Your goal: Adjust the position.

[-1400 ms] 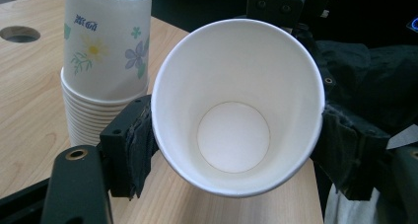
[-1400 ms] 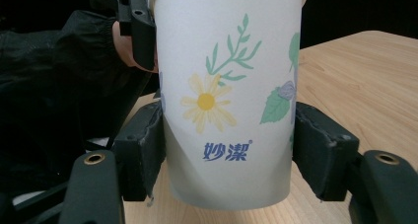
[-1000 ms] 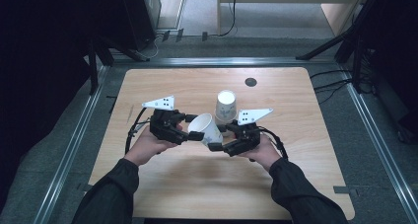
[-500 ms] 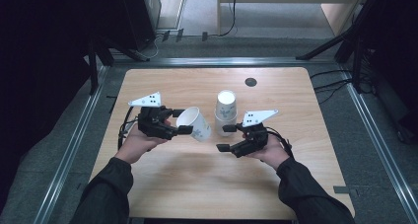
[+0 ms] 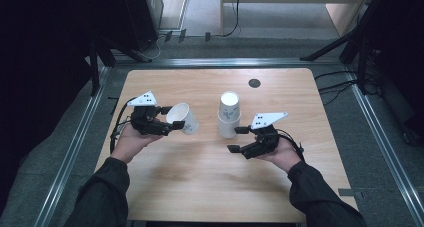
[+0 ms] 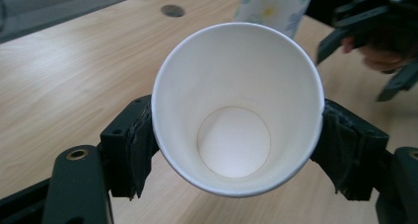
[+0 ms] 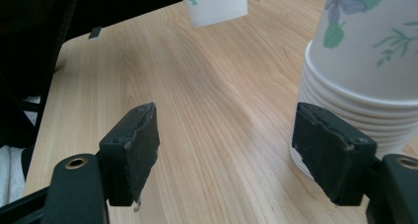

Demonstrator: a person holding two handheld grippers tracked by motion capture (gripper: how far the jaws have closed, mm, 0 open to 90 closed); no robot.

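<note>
My left gripper (image 5: 170,124) is shut on a single white paper cup (image 5: 183,118), held off the table on its side with its mouth toward the left gripper's camera. In the left gripper view the cup (image 6: 236,108) sits squeezed between both pads (image 6: 132,152). A stack of upside-down flowered paper cups (image 5: 229,114) stands on the wooden table (image 5: 210,177) near its middle. My right gripper (image 5: 238,139) is open just in front of the stack, holding nothing. In the right gripper view the stack (image 7: 367,71) rises beside the right pad (image 7: 334,152).
A small dark round hole (image 5: 254,83) sits in the tabletop at the back right. Metal rails (image 5: 75,147) run along the table's sides, with dark equipment and cables on the floor behind.
The left gripper has carried the single cup leftward, away from the right gripper. The right gripper let go of it, opened and drew back to the right, in front of the stack.
</note>
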